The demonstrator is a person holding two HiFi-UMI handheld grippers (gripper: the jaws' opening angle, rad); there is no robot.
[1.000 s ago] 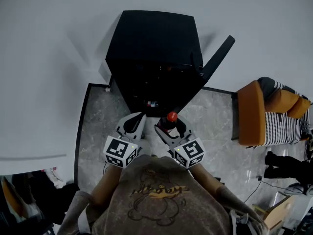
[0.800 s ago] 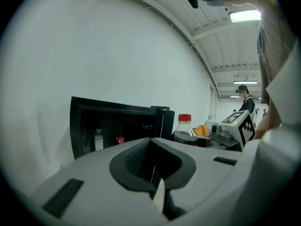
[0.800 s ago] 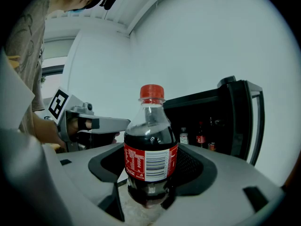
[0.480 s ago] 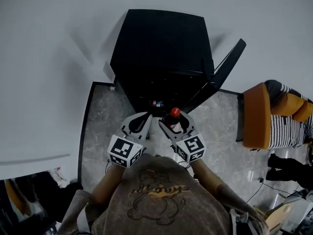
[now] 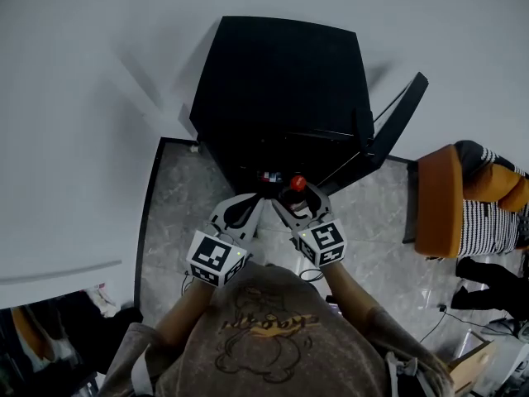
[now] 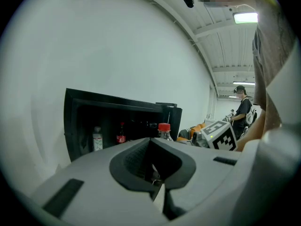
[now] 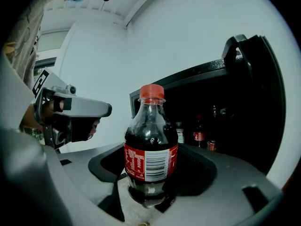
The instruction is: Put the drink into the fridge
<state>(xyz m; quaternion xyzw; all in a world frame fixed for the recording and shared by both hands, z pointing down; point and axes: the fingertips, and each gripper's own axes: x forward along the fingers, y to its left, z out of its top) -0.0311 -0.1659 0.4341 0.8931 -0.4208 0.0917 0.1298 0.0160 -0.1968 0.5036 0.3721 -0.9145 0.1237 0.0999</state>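
Orange armchair (image 5: 436, 201), striped cushion (image 5: 488, 226) perhaps; grey floor (image 5: 176, 209).

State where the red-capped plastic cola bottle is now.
In the head view's centre, the red-capped plastic cola bottle sits between the jaws of the right gripper, beside the left gripper, just before the open black fridge.

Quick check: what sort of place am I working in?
Probably an office lounge or break area: a black mini fridge, door open, against a white wall, an orange armchair nearby, a polished stone-look floor.
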